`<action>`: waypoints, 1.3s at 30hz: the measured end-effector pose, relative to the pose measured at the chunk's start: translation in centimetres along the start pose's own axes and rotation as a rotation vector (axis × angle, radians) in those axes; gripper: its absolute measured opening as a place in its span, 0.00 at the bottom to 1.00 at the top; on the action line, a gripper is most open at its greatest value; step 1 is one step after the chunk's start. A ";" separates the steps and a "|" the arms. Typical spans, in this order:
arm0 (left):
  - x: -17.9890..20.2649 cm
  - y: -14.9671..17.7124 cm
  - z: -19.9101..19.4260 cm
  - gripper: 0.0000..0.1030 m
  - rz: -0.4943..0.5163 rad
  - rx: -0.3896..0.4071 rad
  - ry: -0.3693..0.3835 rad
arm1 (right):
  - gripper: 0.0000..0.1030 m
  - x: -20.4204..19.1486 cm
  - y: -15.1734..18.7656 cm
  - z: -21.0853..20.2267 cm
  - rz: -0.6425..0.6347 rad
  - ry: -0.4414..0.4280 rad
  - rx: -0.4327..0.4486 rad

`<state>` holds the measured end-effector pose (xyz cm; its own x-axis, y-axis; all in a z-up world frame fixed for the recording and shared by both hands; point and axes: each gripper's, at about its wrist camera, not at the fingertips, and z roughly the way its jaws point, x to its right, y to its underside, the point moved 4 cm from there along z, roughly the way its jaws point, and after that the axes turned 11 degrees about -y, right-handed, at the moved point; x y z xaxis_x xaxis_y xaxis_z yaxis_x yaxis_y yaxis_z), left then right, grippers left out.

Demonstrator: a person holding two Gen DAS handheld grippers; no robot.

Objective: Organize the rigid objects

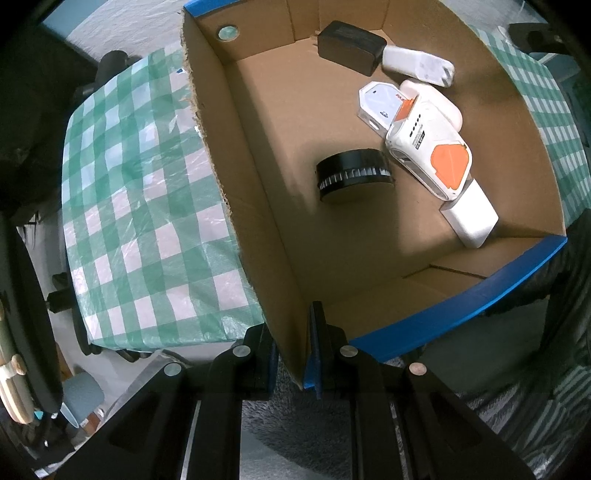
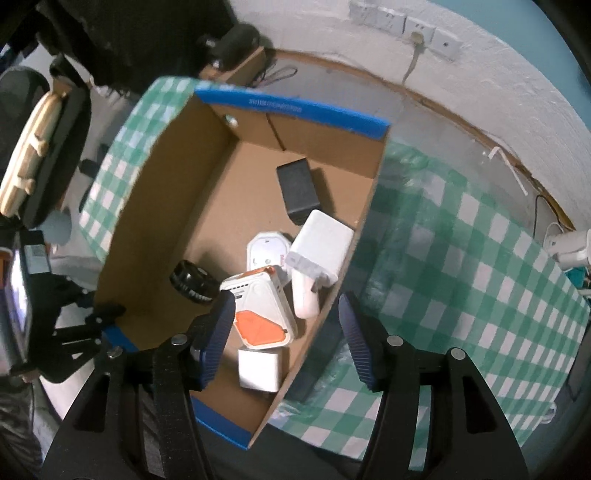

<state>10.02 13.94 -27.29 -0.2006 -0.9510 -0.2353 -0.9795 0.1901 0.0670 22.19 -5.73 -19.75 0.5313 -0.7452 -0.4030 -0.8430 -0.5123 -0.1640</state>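
Observation:
A cardboard box (image 1: 229, 122) with blue-taped rims sits on a green checked tablecloth (image 1: 140, 206). It holds a black round disc (image 1: 352, 173), a white and orange device (image 1: 430, 151), a black adapter (image 1: 349, 46), white chargers (image 1: 417, 66) and a white block (image 1: 471, 218). My left gripper (image 1: 291, 343) is shut on the box's near corner wall. In the right wrist view my right gripper (image 2: 286, 328) is open, its jaws straddling the box's right wall (image 2: 347, 266), above the white and orange device (image 2: 258, 314). The left gripper also shows there (image 2: 99, 317).
The tablecloth (image 2: 461, 266) extends right of the box. A white wall with sockets (image 2: 417, 26) stands behind. A white object (image 2: 569, 243) sits at the table's far right. Dark chairs and clutter lie left of the table (image 1: 33, 110).

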 end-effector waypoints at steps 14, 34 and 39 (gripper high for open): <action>-0.7 0.7 -2.4 0.26 -0.100 0.058 0.009 | 0.70 1.4 4.6 -11.6 0.060 0.079 0.276; 4.4 2.8 -21.6 0.86 -0.265 0.619 -0.049 | 0.75 0.5 14.8 -25.8 0.074 0.276 0.615; 5.9 4.0 -25.2 0.95 -0.259 0.766 -0.134 | 0.75 0.0 17.2 -27.9 0.079 0.331 0.694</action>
<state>5.37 2.94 -4.03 0.0808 -0.9596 -0.2695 -0.7267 0.1283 -0.6749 10.09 -26.47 2.58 0.3728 -0.9132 -0.1649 -0.6811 -0.1486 -0.7169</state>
